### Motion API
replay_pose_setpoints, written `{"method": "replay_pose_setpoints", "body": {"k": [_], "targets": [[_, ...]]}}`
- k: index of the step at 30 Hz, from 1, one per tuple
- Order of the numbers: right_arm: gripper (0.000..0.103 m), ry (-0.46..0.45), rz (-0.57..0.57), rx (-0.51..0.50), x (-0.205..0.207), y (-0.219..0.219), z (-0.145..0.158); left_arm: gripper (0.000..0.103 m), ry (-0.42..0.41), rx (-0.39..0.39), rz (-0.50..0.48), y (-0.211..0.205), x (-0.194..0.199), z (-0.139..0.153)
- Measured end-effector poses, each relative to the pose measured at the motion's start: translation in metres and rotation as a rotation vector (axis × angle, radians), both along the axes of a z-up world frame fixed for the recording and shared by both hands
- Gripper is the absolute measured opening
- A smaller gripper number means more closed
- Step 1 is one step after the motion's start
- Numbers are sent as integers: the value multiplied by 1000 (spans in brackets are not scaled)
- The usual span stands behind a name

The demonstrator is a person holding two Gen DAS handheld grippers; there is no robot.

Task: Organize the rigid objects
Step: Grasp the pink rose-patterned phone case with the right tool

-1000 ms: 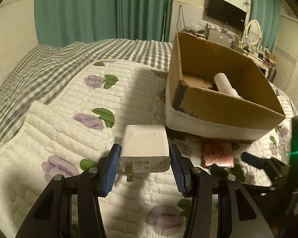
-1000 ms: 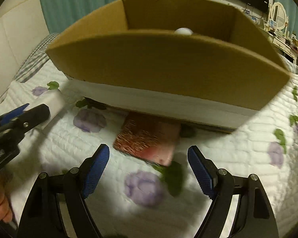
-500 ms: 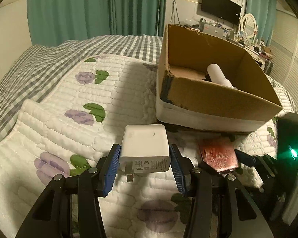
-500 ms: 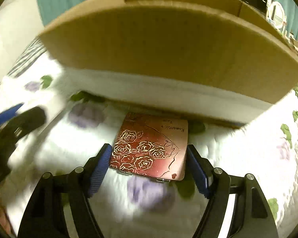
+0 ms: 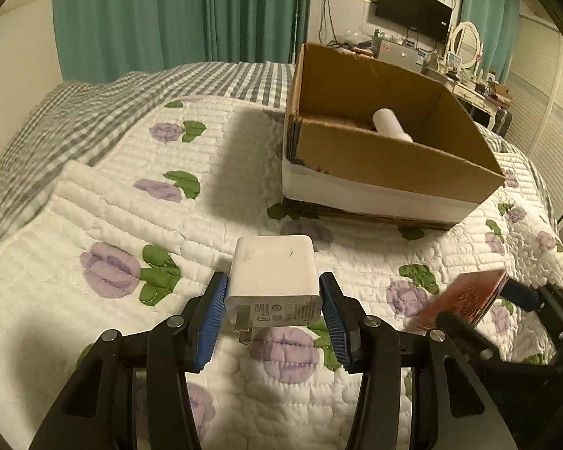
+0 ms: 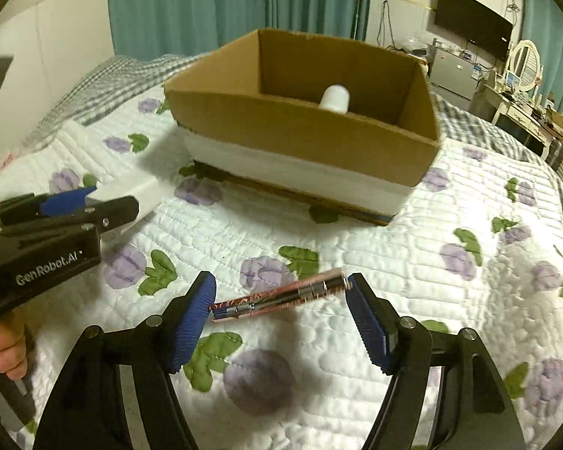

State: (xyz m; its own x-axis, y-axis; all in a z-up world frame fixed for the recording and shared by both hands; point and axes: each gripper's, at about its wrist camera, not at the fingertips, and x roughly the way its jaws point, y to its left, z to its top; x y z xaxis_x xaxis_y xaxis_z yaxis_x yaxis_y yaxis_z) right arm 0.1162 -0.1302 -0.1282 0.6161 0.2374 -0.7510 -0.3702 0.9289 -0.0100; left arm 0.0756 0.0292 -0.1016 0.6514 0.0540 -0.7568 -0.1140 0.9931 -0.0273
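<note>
My left gripper (image 5: pixel 274 305) is shut on a white plug adapter (image 5: pixel 274 281), held above the quilt; it also shows in the right wrist view (image 6: pixel 71 202). My right gripper (image 6: pixel 281 300) is shut on a flat red rose-patterned case (image 6: pixel 277 296), gripped by its edges and lifted off the quilt. The case also shows at the right of the left wrist view (image 5: pixel 458 300). An open cardboard box (image 6: pixel 311 131) stands on the bed ahead of both grippers, with a white cylinder (image 6: pixel 334 99) inside.
The bed is covered by a white quilt with purple flowers (image 6: pixel 431 262) and a grey checked blanket (image 5: pixel 75 112) at the back left. Teal curtains, a wall TV and a dresser with a mirror (image 5: pixel 465 45) stand behind the bed.
My right gripper closed on the red case beside the box, lifted it off the quilt and drew back. My left gripper kept hold of the adapter and pulled back slightly.
</note>
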Motion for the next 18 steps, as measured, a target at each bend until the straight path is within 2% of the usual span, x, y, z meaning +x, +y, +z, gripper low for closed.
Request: {"method": "replay_pose_setpoints", "body": {"k": [1, 2, 4, 5, 8, 10, 13, 14, 15, 16, 17, 18], "targets": [[61, -12, -1, 7, -2, -4, 10, 50, -5, -4, -4, -1, -2, 4], [26, -16, 18, 29, -3, -6, 18, 50, -12, -10, -8, -2, -3, 8], [5, -48, 4, -20, -3, -14, 35, 50, -33, -17, -16, -4, -5, 18], [2, -35, 5, -13, 2, -21, 41, 50, -45, -25, -22, -6, -5, 25], [2, 23, 44, 30, 11, -27, 39, 50, -79, -41, -48, -11, -6, 39], [2, 39, 36, 32, 13, -31, 33, 50, -84, -41, -59, -13, -6, 40], [2, 61, 30, 92, 12, -35, 18, 50, -68, -46, -70, -16, -4, 33], [7, 73, 36, 101, 12, -34, 15, 50, -59, -45, -69, -16, -3, 29], [18, 102, 60, 102, 14, -33, 9, 50, -53, -45, -68, -15, -1, 26], [57, 117, 71, 95, 14, -33, 6, 50, -45, -48, -64, -13, 0, 22], [74, 111, 83, 96, 12, -32, 5, 50, -40, -52, -61, -12, 0, 20], [74, 83, 102, 111, 7, -31, 6, 50, -36, -57, -57, -10, 1, 17]]}}
